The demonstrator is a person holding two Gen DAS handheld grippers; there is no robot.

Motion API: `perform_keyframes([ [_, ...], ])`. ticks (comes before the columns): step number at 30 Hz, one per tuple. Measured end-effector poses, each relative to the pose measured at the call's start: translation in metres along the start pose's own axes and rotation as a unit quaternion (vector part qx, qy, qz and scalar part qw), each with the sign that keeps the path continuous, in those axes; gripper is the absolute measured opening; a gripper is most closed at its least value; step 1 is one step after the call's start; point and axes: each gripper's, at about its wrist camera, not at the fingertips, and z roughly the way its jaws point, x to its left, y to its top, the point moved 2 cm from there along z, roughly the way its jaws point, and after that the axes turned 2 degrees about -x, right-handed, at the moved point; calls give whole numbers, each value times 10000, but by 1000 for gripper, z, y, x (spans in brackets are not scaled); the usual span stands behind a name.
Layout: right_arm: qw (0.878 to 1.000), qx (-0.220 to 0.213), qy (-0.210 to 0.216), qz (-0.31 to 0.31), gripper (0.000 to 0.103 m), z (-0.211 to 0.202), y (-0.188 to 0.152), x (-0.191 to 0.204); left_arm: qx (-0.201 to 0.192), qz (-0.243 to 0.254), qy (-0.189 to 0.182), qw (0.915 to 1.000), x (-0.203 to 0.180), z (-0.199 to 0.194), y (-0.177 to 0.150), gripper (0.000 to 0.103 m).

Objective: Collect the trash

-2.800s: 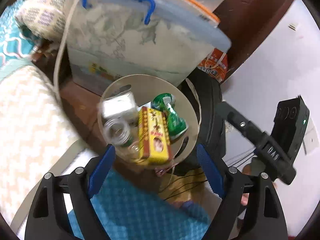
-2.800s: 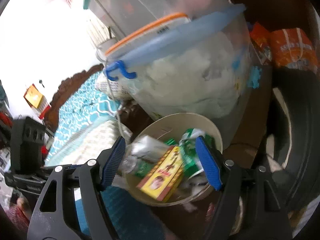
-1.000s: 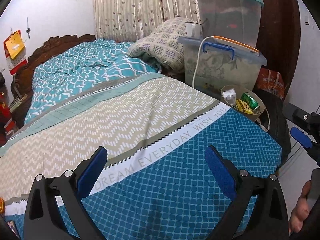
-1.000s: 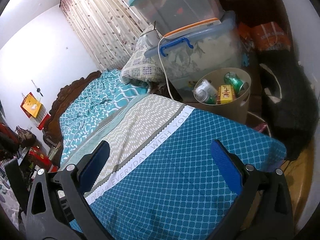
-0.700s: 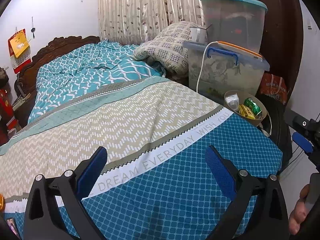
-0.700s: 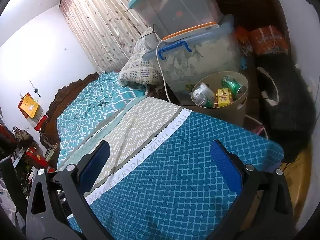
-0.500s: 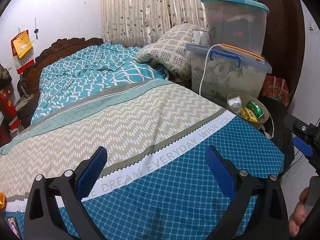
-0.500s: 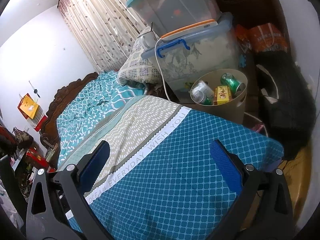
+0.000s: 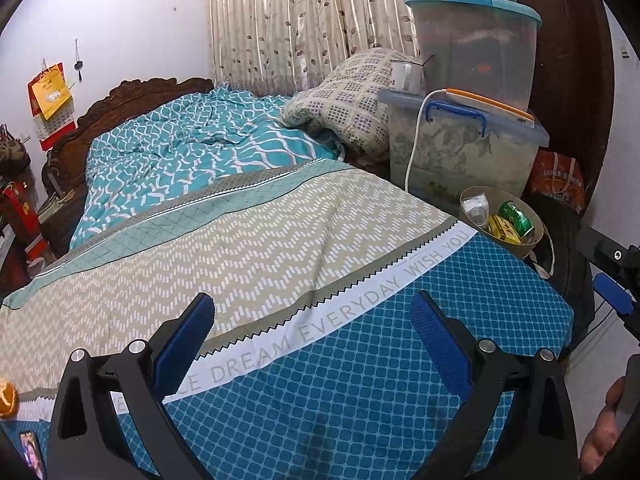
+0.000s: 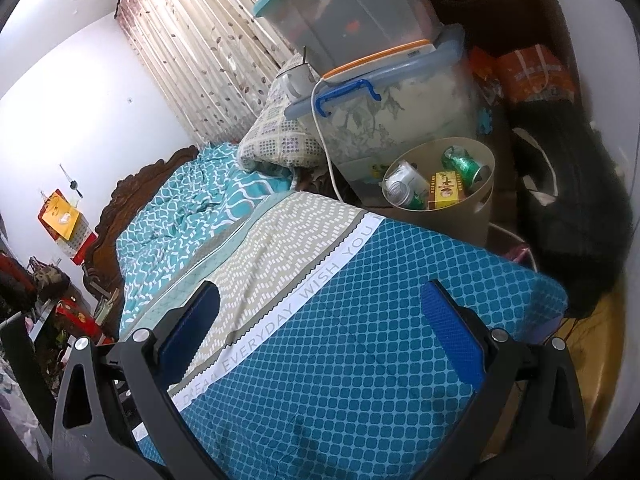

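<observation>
A beige trash bin (image 9: 538,236) (image 10: 482,208) stands on the floor beside the bed's far right corner. In it lie a green can (image 9: 516,213) (image 10: 464,165), a yellow box (image 9: 505,229) (image 10: 444,190) and a clear plastic bottle (image 9: 478,210) (image 10: 402,189). My left gripper (image 9: 312,328) is open and empty above the blue part of the bedspread. My right gripper (image 10: 320,316) is open and empty above the same bedspread; it also shows at the right edge of the left wrist view (image 9: 612,300). An orange peel piece (image 9: 8,398) lies on the bed at the far left.
The bed (image 9: 280,240) has a teal, beige and blue cover. Stacked clear storage boxes (image 9: 460,148) with a white cable stand behind the bin. A checked pillow (image 9: 352,108) lies at the bed's side. A black bag (image 10: 572,208) sits right of the bin. A phone (image 9: 30,450) lies bottom left.
Both grippers have pulled back from over the bin to above the bed. Over the last second the views have drifted slightly; both stay open and empty.
</observation>
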Motion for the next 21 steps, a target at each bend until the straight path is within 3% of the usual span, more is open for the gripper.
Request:
perform_keyframes([
  [6,9999,86,21,-145,100,1,-5,7,58,19,-117,9999,1,-2,-2,94],
  [21,9993,167,64,-317,100,-2,-10,18,-148,124,5,9998,4,-9,0,94],
])
